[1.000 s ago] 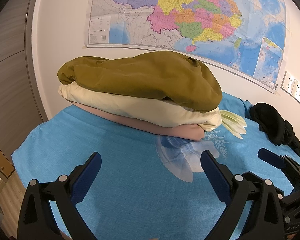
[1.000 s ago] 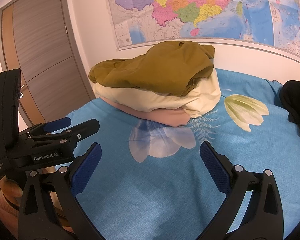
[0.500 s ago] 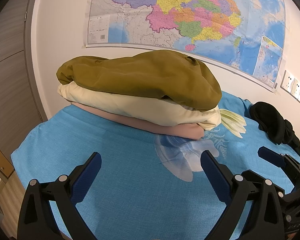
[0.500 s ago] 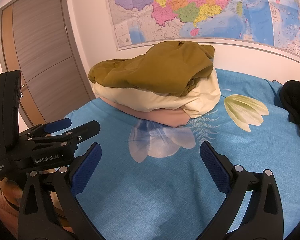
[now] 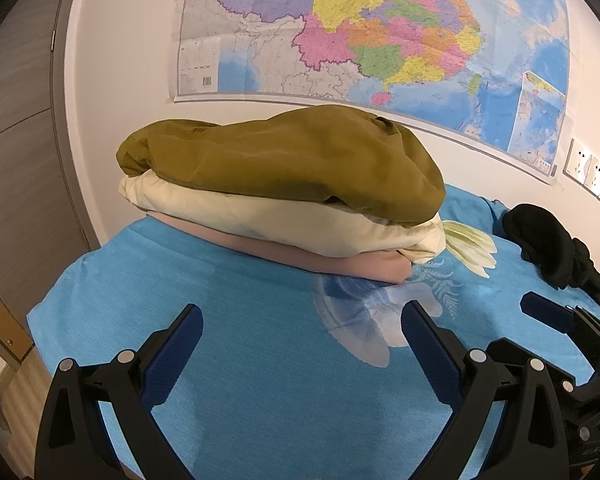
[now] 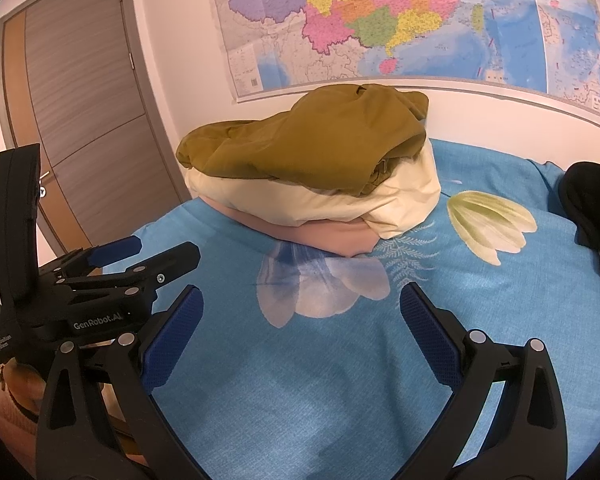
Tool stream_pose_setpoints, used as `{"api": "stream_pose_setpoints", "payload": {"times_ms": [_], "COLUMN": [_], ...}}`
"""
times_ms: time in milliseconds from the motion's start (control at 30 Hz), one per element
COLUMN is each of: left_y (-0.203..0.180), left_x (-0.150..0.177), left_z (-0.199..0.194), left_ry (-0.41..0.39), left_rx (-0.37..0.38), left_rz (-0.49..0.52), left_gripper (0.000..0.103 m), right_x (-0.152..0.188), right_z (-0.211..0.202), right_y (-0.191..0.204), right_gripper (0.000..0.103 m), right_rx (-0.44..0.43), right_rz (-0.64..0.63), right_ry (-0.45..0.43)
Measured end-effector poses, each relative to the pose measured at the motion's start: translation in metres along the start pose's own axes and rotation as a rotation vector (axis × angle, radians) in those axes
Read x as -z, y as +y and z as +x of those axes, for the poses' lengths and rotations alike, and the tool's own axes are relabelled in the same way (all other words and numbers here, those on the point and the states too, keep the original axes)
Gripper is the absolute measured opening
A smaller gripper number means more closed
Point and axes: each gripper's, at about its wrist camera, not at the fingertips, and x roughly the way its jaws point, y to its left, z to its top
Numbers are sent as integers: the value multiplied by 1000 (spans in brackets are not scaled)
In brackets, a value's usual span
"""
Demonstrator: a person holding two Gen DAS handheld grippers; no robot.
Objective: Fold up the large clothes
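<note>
Both the left tool point(image 5: 302, 354) and right tool point(image 6: 300, 340) are being held wide open and empty at bottom centre; the black garment point(image 5: 552, 248), unfolded, is lying at right, nearer the right tool.

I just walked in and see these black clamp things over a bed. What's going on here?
A person holds two clamp-like grippers over a blue bedspread. The left gripper and right gripper are both open and empty, touching nothing. Ahead sits a pile of folded clothes: an olive garment on a cream one on a pink one. A black garment, crumpled to the right, looks not yet folded.
</note>
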Motion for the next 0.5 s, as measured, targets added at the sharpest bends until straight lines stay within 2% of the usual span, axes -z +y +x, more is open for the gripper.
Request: {"api": "stream_pose_setpoints", "payload": {"times_ms": [200,500], "left_y": [-2,-2], "left_x": [-1,-2], "left_z": [0,10], "left_ry": [-17,41], "left_rx": [9,39], "left_rz": [11,-36], "left_gripper": [96,96], "right_x": [1,-1], "right_z": [0,-2], "right_y": [0,-5], "right_gripper": [97,97], "right_rx": [5,13], "right_rz": [4,13], "right_ry": [1,2]}}
